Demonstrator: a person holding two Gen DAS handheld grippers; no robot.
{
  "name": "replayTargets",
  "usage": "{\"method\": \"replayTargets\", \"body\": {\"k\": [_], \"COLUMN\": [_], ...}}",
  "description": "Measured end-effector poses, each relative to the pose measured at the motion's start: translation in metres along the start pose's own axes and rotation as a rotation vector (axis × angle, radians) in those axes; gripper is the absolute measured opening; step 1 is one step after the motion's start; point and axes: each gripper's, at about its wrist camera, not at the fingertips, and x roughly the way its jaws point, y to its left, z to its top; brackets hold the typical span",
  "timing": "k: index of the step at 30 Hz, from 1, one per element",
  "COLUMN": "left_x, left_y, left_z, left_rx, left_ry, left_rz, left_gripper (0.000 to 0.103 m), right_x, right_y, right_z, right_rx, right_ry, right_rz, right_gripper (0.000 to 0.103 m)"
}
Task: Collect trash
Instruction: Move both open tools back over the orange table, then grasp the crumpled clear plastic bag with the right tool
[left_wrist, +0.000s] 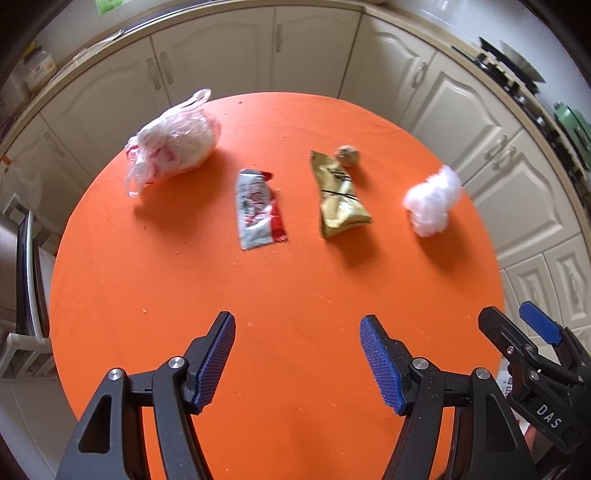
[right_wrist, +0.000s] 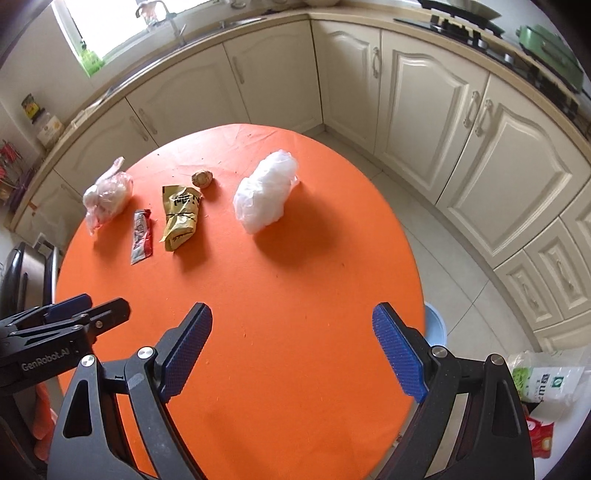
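Your left gripper (left_wrist: 297, 360) and right gripper (right_wrist: 291, 349) hover over the orange table (left_wrist: 277, 295), jaws apart, empty. Gold snack wrapper (left_wrist: 341, 195), red-and-silver wrapper (left_wrist: 258, 208) and two crumpled plastic bags lie untouched.

On the round orange counter (right_wrist: 295, 295), a crumpled white plastic bag (right_wrist: 264, 192) is seen at centre, a gold wrapper (right_wrist: 181, 216) left of it. The right claw (right_wrist: 291, 350) is held agape, empty, at the bottom.

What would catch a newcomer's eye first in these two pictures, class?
The bright orange round table fills both views. Litter lies in a row across its far half: a tied plastic bag, a red-and-white wrapper, a gold wrapper with a small brown ball beside it, and a crumpled white bag. Both grippers are open and empty.
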Motion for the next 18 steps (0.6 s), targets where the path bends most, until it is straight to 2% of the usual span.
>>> {"method": "replayTargets", "body": {"k": [6, 9, 18], "left_x": [0.021, 0.034, 0.074], "left_y": [0.026, 0.03, 0.039], "left_z": [0.028, 0.039, 0.057], "left_rx": [-0.062, -0.078, -0.11], "left_ry": [0.021, 0.039, 0.088], "left_rz": [0.01, 0.013, 0.001], "left_gripper": [0.066, 0.066, 0.066], "right_x": [0.029, 0.047, 0.087], "right_y": [0.012, 0.016, 0.021], "right_z": [0.027, 0.04, 0.06], "right_rx": [-0.03, -0.044, -0.06], "right_ry": [0.018, 0.019, 0.053], "right_rz": [-0.035, -0.082, -0.106], "right_gripper": [0.09, 0.09, 0.09]}}
